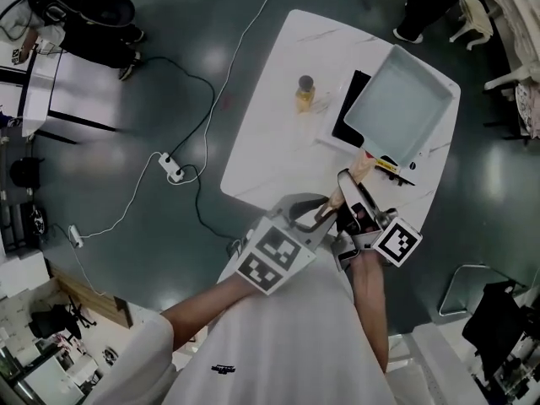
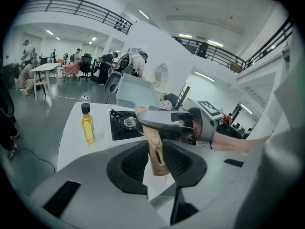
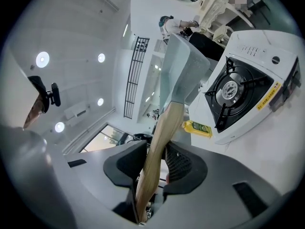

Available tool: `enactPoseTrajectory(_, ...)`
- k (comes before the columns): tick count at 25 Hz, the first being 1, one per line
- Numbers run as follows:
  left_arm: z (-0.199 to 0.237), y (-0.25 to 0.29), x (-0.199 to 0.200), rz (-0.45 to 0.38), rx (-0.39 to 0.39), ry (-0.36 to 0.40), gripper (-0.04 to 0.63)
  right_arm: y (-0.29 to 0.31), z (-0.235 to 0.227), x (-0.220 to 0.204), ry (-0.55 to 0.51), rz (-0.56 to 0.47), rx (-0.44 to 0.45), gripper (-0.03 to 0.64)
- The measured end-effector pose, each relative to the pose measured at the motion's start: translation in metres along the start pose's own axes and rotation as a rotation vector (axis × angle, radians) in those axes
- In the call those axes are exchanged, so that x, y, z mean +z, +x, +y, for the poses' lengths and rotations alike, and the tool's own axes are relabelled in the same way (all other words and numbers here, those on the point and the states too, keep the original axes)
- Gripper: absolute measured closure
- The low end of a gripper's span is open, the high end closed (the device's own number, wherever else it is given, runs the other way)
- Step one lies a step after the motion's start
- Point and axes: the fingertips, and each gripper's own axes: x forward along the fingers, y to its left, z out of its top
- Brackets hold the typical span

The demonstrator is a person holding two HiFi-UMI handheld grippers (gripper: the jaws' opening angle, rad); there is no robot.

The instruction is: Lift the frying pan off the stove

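Pan: square grey frying pan [image 1: 403, 99] w/ wooden handle [image 1: 358, 169]. It's up in the air and tilted, hanging over the stove [image 2: 125, 123]. The burner grate is bare in both gripper views, so I judge the pan clear of it.
L gripper: left gripper [image 2: 155, 160] has its jaws closed on the handle near the butt end, pads pressing the wood from both sides.
R gripper: right gripper [image 3: 159, 162] is also clamped on the handle, a bit nearer the pan. The wood runs up between its pads at a slant.
Stage: lift looks mostly done. What's left is carrying the pan away from the stove and keeping it steady.
Nearby: oil bottle [image 2: 87, 125] stands upright on the white table [image 1: 270, 125], just beside the stove.
Risk 1, slip: all the weight sits out at the far end, and both grips are low on a smooth, rounded handle. The wood could turn or slide in the pads, so the pan droops or rolls over.
Risk 2, uneven hands: two grippers sit very close on one stick. If one rises faster or twists, it levers vs the other and may pry a grip loose.
Risk 3, drop: the pan hangs right above the stove, so a lost grip means it lands on the grate or the table edge.
Risk 4, swing: a sideways sweep at low height could clip the bottle and tip the oil.
Contents: pan looks empty from the head view, so a spill is prob. not an issue.
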Motion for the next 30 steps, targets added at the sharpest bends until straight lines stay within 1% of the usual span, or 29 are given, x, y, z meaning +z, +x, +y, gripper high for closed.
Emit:
enactPoseTrajectory(5,-0.013,-0.013,0.005,-0.018,-0.012,0.018,0.506,-0.009,0.018,0.000,-0.024,-0.015,-0.002,0.503)
enactPoseTrajectory(12,-0.020,-0.018,0.010,-0.039,-0.040,-0.002,0.505,-0.014,0.032,0.004,-0.076,-0.019,0.005,0.503)
enactPoseTrajectory(17,-0.025,-0.022,0.007,-0.041,-0.034,-0.017,0.506,-0.018,0.038,0.002,-0.076,-0.024,0.023,0.502)
enactPoseTrajectory(25,-0.031,-0.024,0.010,-0.059,-0.053,-0.034,0.505,-0.024,0.040,0.002,-0.071,-0.020,0.028,0.502)
enactPoseTrajectory(30,-0.031,-0.025,0.008,-0.060,-0.038,-0.022,0.506,-0.023,0.041,0.001,-0.065,-0.019,0.031,0.503)
